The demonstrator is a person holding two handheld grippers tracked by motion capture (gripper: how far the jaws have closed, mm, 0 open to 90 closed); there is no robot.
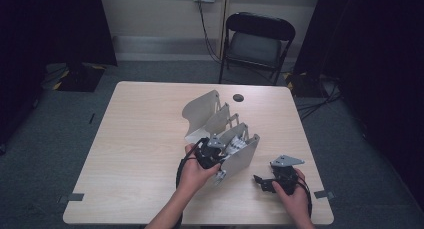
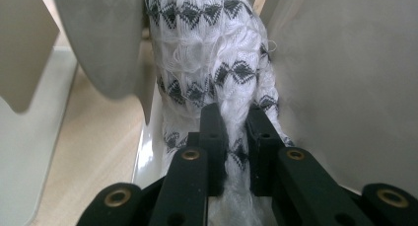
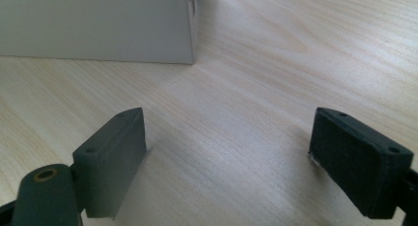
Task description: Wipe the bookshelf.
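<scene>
Knit cloth [image 2: 212,53], white with black diamond bands, wedged in the nearest slot of the grey divider rack [image 1: 210,116] at mid tabletop [image 1: 135,154], between the front panel [image 2: 345,97] and the next divider [image 2: 103,43]. Left gripper [image 1: 212,156] clamped on a bunched fold of the cloth, jaws almost together with yarn squeezed out between them. Right gripper [image 3: 229,152] resting low over bare tabletop off to the rack's right, jaws wide apart, nothing between.

Handling guess: soft, light, limp; no shape of its own, likely to sag and trail when lifted. Loose open knit probably stretchy and prone to snagging on divider edges or jaw corners. Not fragile, not slippery; yarn should bite well on the pads. Best hold: a thick gathered bunch, as now, not a single thin layer or loose thread. Rack looks like light sheet, so could shift if the cloth drags; bracing with the free gripper may be worth it.
</scene>
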